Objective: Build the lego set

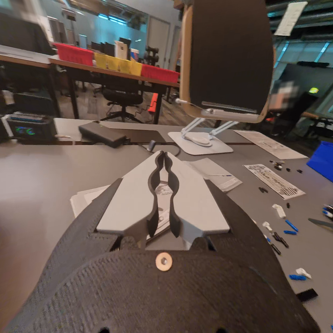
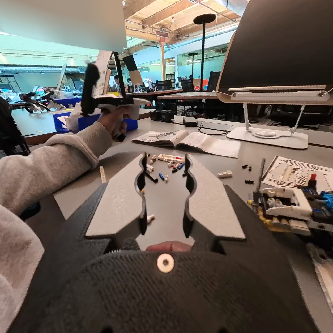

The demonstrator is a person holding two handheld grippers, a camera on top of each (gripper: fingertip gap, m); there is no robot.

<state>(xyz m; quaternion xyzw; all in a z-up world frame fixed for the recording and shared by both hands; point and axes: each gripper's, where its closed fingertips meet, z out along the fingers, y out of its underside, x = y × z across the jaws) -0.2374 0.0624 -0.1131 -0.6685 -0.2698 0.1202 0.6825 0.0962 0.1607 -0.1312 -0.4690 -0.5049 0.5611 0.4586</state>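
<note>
Jaws spread on my right gripper (image 2: 164, 163), left gripper (image 1: 164, 156) seemingly clenched empty, I'd approach the loose pieces (image 2: 163, 177) slowly.

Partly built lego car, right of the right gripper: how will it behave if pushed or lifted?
The partly built lego car looks rigid but probably fragile: many small parts are clipped on, so a push could shed some. The thin grey rod standing up from it would likely snag or bend off. It sits low and wide on the table, so tipping seems unlikely.
</note>
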